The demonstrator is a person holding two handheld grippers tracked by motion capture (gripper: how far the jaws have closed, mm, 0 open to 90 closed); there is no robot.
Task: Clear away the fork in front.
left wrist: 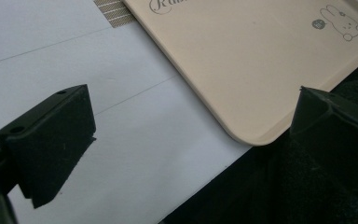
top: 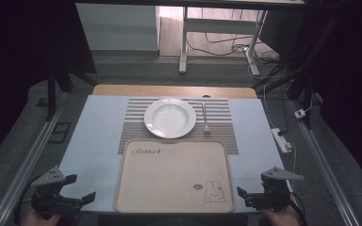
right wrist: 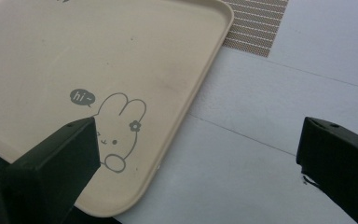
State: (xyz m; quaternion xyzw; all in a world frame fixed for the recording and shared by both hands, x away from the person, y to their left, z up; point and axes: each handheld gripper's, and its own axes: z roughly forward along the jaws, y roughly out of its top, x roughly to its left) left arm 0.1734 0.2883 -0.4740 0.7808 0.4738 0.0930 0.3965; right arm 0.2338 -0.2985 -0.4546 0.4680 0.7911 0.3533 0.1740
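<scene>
Between the jaws of the left gripper (top: 78,190) nothing is being held: they are standing wide apart, and in the left gripper view they are framing bare white worktop (left wrist: 121,116) and the near left corner of the beige tray (left wrist: 242,70). Between the jaws of the right gripper (top: 250,192) nothing is being held either; they too are spread wide, and in the right gripper view they are framing the tray's near right corner, with one jaw lying in front of the printed rabbit (right wrist: 121,126).

Both grippers are hovering at the near edge of the worktop, the left gripper just left of the tray's near corner, the right gripper just right of the opposite near corner, neither touching the tray. A hand is gripping each from below at the bottom of the high view.

Item, tray: lying flat at the near middle of the worktop, its surface bare, script lettering toward its far left, rabbit and "hi~" bubble toward its near right.

Item, striped placemat (top: 221,117): lying beyond the tray, its near edge tucked under the tray's far rim.

Item, white plate (top: 169,117): sitting on the placemat, just beyond the tray's far rim.

Item, spoon (top: 205,117): lying on the placemat just right of the plate, apart from the tray.
</scene>
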